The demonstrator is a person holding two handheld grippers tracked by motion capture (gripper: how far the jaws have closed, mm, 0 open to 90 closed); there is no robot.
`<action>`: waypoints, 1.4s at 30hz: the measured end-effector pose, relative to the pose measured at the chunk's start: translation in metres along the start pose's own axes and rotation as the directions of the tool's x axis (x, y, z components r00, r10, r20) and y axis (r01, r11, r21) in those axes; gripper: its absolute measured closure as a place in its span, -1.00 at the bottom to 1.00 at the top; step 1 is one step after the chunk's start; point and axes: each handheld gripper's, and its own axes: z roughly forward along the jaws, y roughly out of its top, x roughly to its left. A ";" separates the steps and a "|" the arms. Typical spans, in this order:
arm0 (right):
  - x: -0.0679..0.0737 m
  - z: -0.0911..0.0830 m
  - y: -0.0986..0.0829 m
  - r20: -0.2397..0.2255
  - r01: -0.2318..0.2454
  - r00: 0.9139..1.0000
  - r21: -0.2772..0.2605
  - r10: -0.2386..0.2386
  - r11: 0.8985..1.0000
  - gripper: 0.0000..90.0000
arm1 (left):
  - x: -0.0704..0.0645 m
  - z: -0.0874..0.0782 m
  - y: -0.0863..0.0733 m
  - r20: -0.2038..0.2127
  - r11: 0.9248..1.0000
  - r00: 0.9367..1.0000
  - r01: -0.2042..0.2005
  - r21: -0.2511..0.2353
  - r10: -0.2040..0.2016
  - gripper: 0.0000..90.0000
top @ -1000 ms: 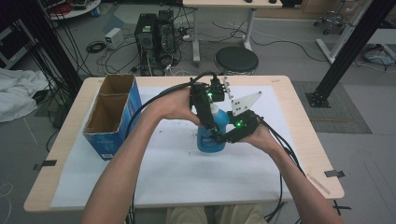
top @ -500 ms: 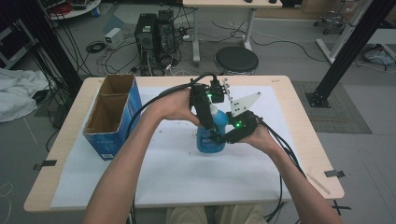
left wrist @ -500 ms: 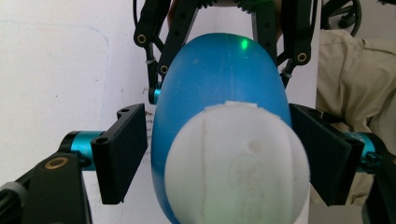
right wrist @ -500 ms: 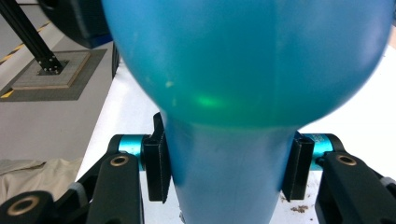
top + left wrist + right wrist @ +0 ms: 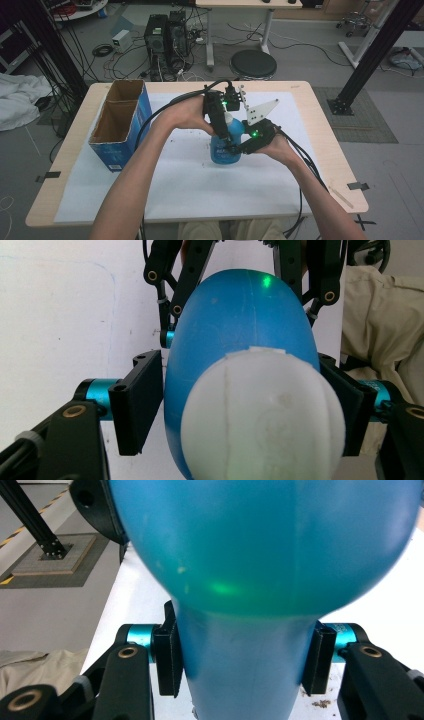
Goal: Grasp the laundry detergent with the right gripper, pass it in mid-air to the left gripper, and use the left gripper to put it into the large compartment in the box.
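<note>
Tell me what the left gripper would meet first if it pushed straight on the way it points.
The left gripper points down along the blue bottle, its white cap nearest. Going on, it would probably meet the right gripper clamped lower on the bottle; depth is unclear.

I am working in a robotics or data-collection lab, not a home. The wooden surface (image 5: 320, 150) stands on a bare grey floor and is covered by a white sheet (image 5: 180, 190), as a test bench would be. Behind it, two black desktop computer towers (image 5: 165, 32) sit directly on the floor amid loose cables (image 5: 102, 50). Black metal frame struts (image 5: 375, 47) rise at the right from a bolted base plate on a mat, and a similar dark post stands at the left. A round black stool (image 5: 253, 63) and a second desk (image 5: 240, 5) stand beyond.
</note>
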 end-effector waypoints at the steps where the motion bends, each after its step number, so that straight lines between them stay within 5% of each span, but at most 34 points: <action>1: 0.000 0.000 0.000 -0.001 0.000 1.000 -0.001 0.000 1.000 0.03 | 0.000 0.000 0.000 -0.004 1.000 1.000 0.001 -0.002 -0.001 -0.34; 34: 0.001 0.006 -0.003 -0.023 0.010 1.000 -0.002 -0.010 1.000 -0.01 | -0.004 0.003 0.001 0.021 1.000 1.000 -0.014 0.024 0.014 -0.15; 42: 0.003 0.007 -0.003 -0.019 0.015 1.000 0.013 -0.015 1.000 -0.15 | -0.005 0.003 0.001 0.023 0.999 1.000 -0.016 0.028 0.015 -0.15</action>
